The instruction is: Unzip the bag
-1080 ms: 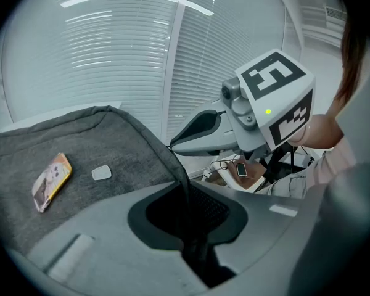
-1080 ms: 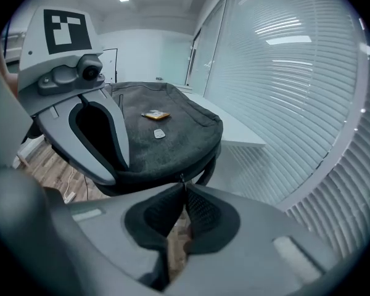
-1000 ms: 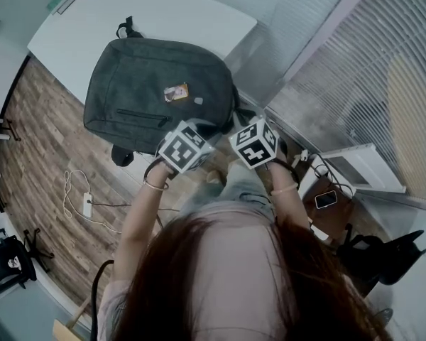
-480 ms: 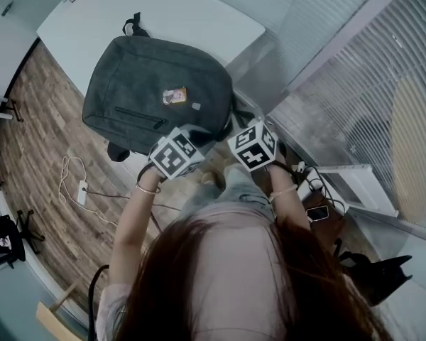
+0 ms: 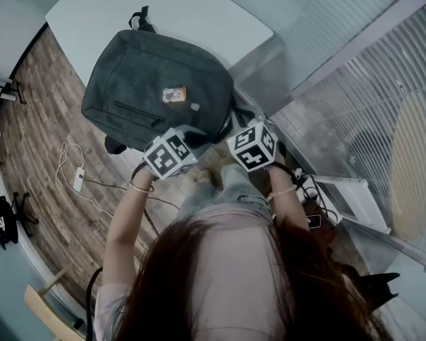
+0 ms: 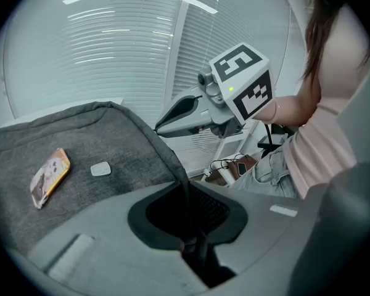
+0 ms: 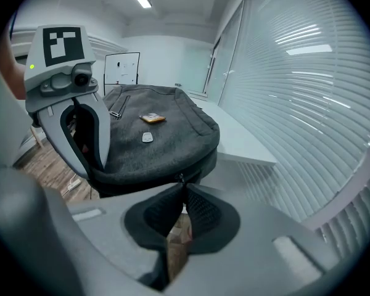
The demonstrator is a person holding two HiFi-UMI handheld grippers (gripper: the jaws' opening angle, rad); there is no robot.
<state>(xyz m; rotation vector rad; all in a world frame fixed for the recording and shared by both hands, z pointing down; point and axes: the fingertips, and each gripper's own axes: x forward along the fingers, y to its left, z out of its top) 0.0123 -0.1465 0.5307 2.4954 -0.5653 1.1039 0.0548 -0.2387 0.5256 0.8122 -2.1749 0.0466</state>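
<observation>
The bag (image 5: 156,98), dark grey, lies flat on the white surface (image 5: 199,20) w/ its near end sticking out past the surface's edge toward us; its top handle (image 5: 140,18) points away. On its face we see an orange tag (image 5: 175,94), a small pale patch (image 5: 197,106) just beside it, & a front-pocket zip (image 5: 138,114) running slantwise. We hold the bag at its near edge w/ both tools. The left tool (image 6: 186,193) is clamped on the bag's edge: in the left gripper view the seam runs straight down btw the pads, which press on it. The right tool (image 7: 184,189) sits near it at the same edge, pads pinched together at the tips on the small zip pull (image 7: 182,179). The right marker cube (image 6: 242,79) shows in the left gripper view & the left marker cube (image 7: 60,45) in the right gripper view; the two tools are close, not touching. Around us: wood floor (image 5: 42,155) w/ a white cable & plug block (image 5: 78,180) lying on it to our left, & slatted blinds (image 5: 369,112) along the right side. Our hair (image 5: 227,275) fills the bottom of the head view.
</observation>
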